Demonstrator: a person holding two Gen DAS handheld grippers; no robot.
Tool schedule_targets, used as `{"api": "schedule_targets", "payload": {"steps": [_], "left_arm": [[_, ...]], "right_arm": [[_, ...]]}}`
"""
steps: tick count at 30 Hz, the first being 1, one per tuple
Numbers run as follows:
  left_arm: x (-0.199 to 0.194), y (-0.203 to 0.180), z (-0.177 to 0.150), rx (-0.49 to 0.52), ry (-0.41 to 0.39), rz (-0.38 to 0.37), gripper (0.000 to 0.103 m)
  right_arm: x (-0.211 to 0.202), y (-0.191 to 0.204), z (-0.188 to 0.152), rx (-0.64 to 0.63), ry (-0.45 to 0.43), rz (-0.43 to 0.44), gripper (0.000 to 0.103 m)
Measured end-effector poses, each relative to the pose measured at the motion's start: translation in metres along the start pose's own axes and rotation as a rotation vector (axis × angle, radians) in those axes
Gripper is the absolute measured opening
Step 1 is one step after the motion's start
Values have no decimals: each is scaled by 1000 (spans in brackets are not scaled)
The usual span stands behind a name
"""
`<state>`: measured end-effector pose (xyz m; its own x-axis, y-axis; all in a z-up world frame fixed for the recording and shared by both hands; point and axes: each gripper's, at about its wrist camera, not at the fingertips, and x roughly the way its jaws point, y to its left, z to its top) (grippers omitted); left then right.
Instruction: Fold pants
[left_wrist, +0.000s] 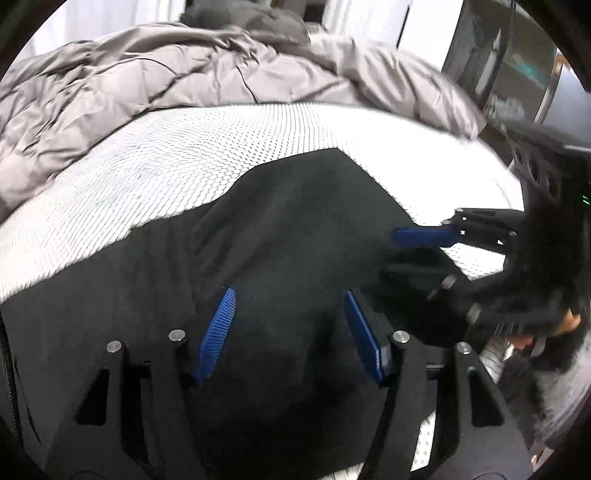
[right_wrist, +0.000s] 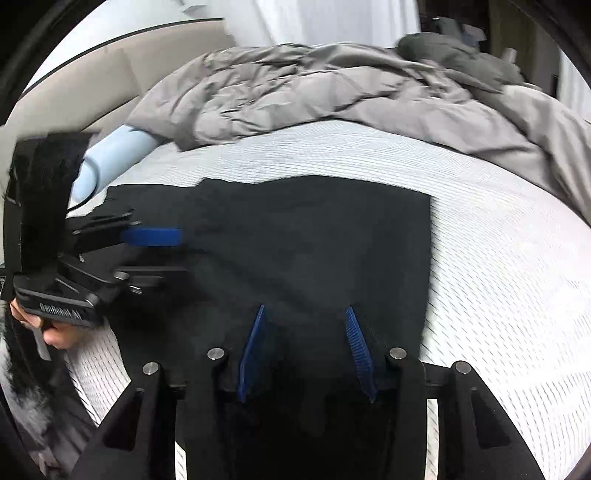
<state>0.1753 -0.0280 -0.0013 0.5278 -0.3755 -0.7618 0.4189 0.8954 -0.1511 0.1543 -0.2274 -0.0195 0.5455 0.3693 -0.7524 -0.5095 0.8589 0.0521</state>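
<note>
Across the middle of both frames stretches the white patterned mattress (right_wrist: 498, 236), and on it, filling the centre and lower half of each view, lie the black pants (right_wrist: 314, 236), spread flat with a straight edge at the right of my right-wrist frame and an angled corner at the upper centre of my left-wrist frame (left_wrist: 295, 206); behind them, across the top of both views, the grey duvet (right_wrist: 314, 88) sits rumpled; at the upper left of the right-wrist frame a pale blue pillow (right_wrist: 114, 155) lies against the beige headboard (right_wrist: 74, 81); my left gripper (left_wrist: 290, 332) hangs at the bottom centre of its own frame, its blue pads (left_wrist: 218, 332) standing apart over the dark cloth with nothing pressed between them, and it shows again at the left of the right-wrist view (right_wrist: 155, 254), my hand (right_wrist: 55, 332) beneath it; my right gripper (right_wrist: 306, 354) sits at the bottom centre of its frame, pads (right_wrist: 358, 350) parted over the pants, though black on black I cannot tell whether cloth is pinched there.
</note>
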Motion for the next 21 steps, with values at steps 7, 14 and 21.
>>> {"api": "schedule_targets", "payload": {"steps": [7,14,21], "left_arm": [[25,37,-2,-32,46,-77,48],[4,36,0,-47,-1,-53,48],[37,49,20,-81,42,-1,43]], "right_arm": [[54,4,7,-75,133,-83,46],[19,-18,8,-21,55,-215,46],[50,7,32,-55,41,-96,46]]}}
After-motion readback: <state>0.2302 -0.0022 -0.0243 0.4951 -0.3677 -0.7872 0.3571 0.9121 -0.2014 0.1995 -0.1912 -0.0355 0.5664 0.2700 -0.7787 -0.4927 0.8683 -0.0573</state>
